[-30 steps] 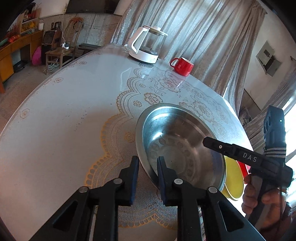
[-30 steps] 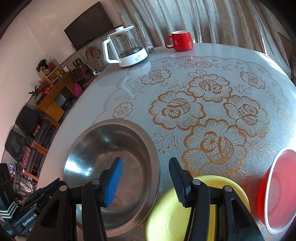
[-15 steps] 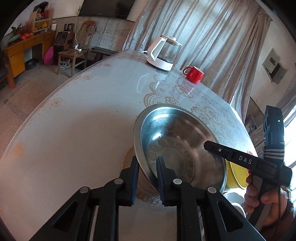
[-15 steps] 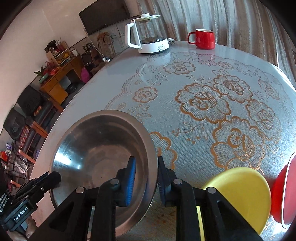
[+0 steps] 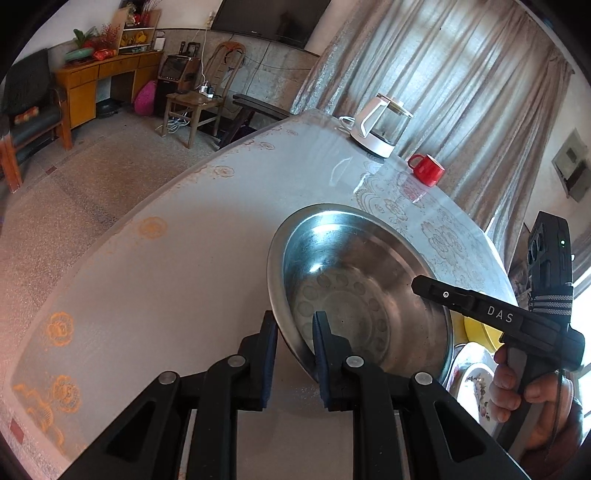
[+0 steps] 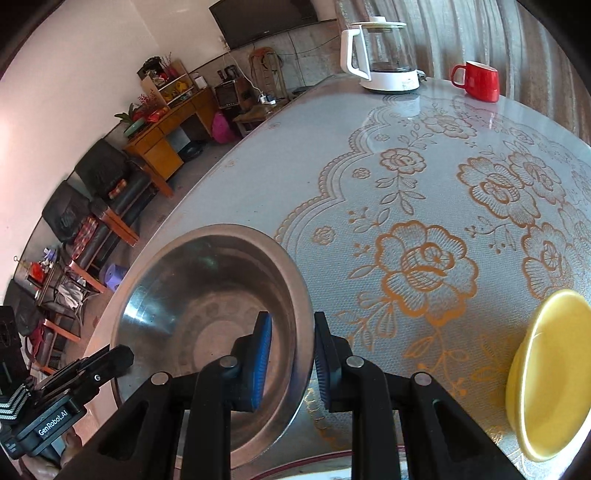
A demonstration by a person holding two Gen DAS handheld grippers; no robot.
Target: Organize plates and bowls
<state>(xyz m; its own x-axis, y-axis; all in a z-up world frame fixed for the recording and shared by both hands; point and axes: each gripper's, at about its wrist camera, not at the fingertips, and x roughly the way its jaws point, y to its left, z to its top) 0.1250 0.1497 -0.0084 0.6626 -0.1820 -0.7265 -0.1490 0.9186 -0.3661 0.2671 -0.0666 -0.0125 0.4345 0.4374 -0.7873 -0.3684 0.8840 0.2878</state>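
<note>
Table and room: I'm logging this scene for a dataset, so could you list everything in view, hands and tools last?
steel bowl: one, silver, near table edge, rim clamped on two sides
yellow bowl: one, yellow, right of steel bowl
floral plate: one, white patterned, partly hidden
red mug: one, red, far edge
kettle: one, white and glass, beside mug
table: one, lace-patterned
television: one, black, wall
left gripper: black, shut on bowl rim
right gripper: black, blue pads, shut on bowl rim

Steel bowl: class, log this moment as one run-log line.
left gripper: shut on steel bowl rim | right gripper: shut on opposite rim | yellow bowl: on table
</note>
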